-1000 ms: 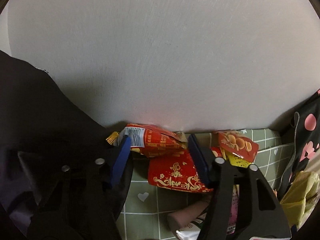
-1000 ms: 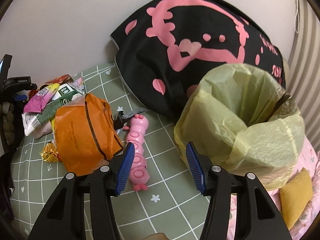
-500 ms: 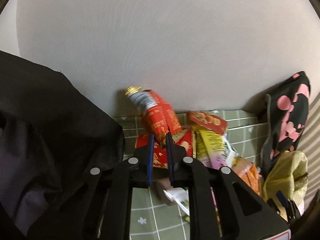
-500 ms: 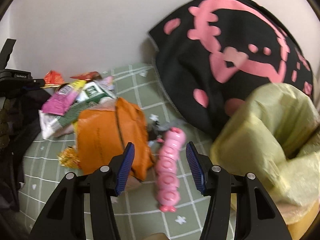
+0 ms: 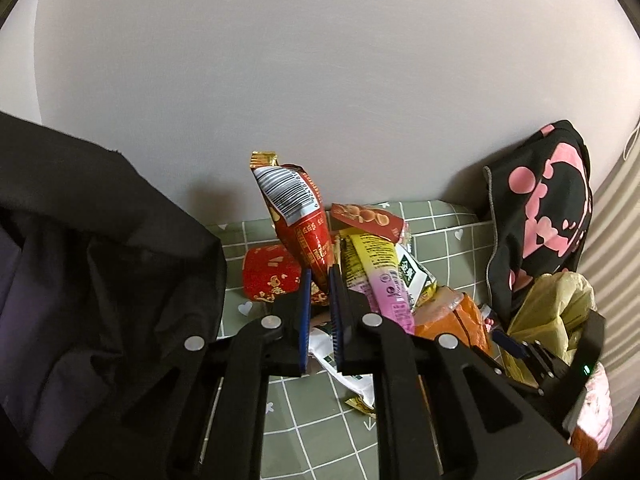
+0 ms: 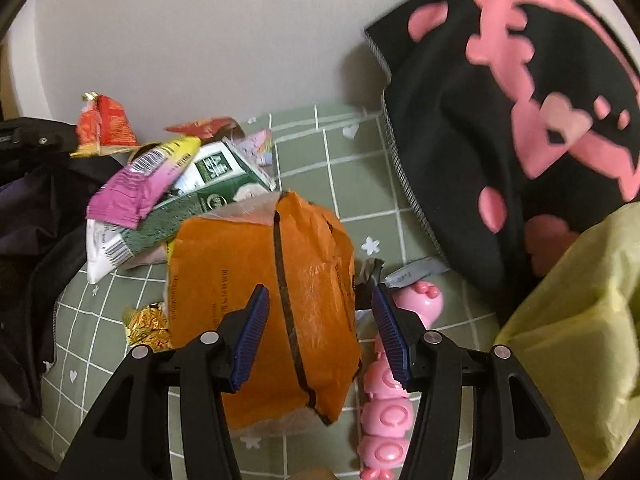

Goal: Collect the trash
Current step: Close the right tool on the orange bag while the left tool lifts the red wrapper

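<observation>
Red snack wrapper point(image 5: 298, 224) pinched in left gripper point(image 5: 319, 300), ready for yellow bag point(image 6: 576, 320); right gripper point(image 6: 318, 336) gaping over orange packet point(image 6: 264, 300), squeeze next probably.

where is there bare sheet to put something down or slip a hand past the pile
Bare green grid sheet lies between the orange packet and the black-pink cushion, and along the sheet's near-left edge by the gold wrapper. It is crowded around the wrapper pile against the wall.

two claws point(image 5: 319, 280) point(image 6: 320, 320), one orange bag point(image 6: 268, 304), one pink toy point(image 6: 396, 392), one trash bag point(image 6: 580, 320).
</observation>
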{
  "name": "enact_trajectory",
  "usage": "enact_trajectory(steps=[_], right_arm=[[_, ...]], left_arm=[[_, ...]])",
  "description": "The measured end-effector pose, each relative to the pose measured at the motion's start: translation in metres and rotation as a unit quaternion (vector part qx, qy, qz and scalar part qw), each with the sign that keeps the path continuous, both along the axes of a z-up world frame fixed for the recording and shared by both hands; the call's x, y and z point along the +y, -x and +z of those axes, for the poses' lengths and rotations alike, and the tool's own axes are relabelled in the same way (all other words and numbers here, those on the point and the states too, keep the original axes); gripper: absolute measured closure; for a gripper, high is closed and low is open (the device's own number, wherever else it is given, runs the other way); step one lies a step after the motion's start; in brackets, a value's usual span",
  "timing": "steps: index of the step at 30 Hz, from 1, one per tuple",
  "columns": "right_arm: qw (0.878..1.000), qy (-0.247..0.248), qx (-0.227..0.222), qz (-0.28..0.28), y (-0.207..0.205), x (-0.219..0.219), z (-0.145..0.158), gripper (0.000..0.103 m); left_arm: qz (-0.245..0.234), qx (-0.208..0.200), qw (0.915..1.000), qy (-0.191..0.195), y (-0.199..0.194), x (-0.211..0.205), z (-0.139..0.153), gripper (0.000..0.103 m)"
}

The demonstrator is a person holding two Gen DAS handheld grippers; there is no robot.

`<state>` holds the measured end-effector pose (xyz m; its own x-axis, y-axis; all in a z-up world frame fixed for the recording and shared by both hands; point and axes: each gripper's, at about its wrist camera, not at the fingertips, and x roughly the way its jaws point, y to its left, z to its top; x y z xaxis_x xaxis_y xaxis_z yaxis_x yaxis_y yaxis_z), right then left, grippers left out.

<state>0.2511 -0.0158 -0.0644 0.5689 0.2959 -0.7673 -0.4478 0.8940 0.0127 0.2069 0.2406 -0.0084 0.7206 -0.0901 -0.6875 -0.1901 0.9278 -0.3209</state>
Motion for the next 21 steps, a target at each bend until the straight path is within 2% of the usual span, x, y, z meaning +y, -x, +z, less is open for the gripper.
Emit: enact_trajectory(steps=[5,7,8,10,13,21], right_arm=[[0.999,0.006,0.046,0.014,-0.011,0.008,-0.015,0.054],[0.998,0.005,0.054,0.025,-0.011,0.013,-0.014,0.072],[0.998,0.01,0.056,0.029,-0.011,0.016,-0.014,0.077],[0.998,0.01,0.052,0.032,-0.011,0.02,-0.008,0.093],[0.999,0.002,0.041,0.03,-0.012,0.022,0.008,0.098],[1.0,-0.01,0.002,0.0,-0.015,0.013,0.064,0.1]], left_arm=[[-0.015,-0.011,0.9998,-0.01,-0.002,-0.004,0.005,0.095],[-0.019,-0.018,0.9996,-0.01,-0.004,-0.005,0.007,0.095],[-0.022,-0.02,0.9995,-0.009,-0.005,-0.005,0.009,0.095],[-0.024,-0.025,0.9993,-0.008,-0.007,-0.007,0.011,0.095],[-0.027,-0.031,0.9991,-0.009,-0.007,-0.008,0.016,0.096],[-0.034,-0.062,0.9975,-0.003,-0.002,-0.014,0.04,0.096]])
